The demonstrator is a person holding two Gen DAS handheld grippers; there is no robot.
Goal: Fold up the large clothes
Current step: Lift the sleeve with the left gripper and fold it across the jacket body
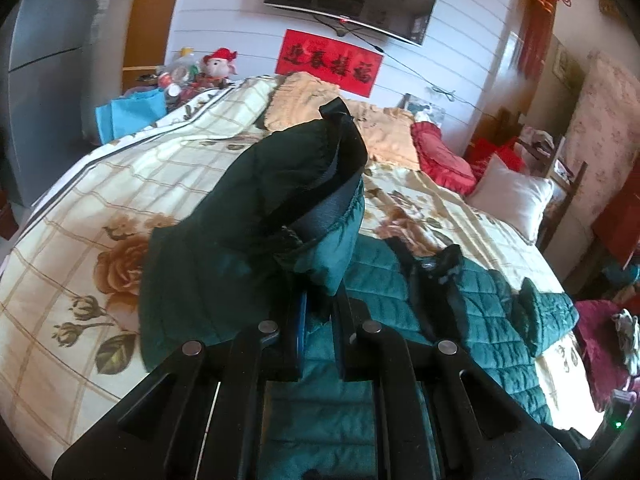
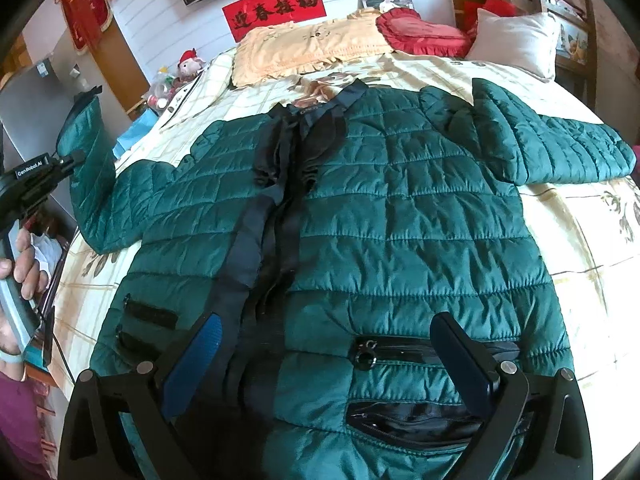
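On my left, the left gripper (image 1: 318, 312) is clenched on the cuff end of the left sleeve (image 1: 256, 208), which stands lifted off the bedspread (image 1: 80, 220) with its dark lining showing at the opening. From the right wrist view I can see the same sleeve (image 2: 86, 152) raised at the edge of the bed, pinched by that gripper (image 2: 74, 158), with my hand (image 2: 24, 256) on the handle below it.

The green quilted jacket (image 2: 400, 208) itself lies face up and spread flat across the bed, collar toward the yellow pillow (image 2: 312, 46), black zipper placket (image 2: 256, 224) running down the middle.

To do this step well, I judge the sleeve should travel across the chest in one low arc, folding at the shoulder seam so the cuff lands flat past the placket (puffy quilting tends to spring back, so a firm lay-down helps). I would keep the fabric taut so it does not bunch under itself.

Further right, the right gripper (image 2: 336, 356) hovers with jaws spread wide above the hem near the zipped pocket (image 2: 400, 350), grasping nothing. It could press the body down while the sleeve crosses. The right sleeve (image 2: 552, 144) lies out on the bedspread, not yet folded in.
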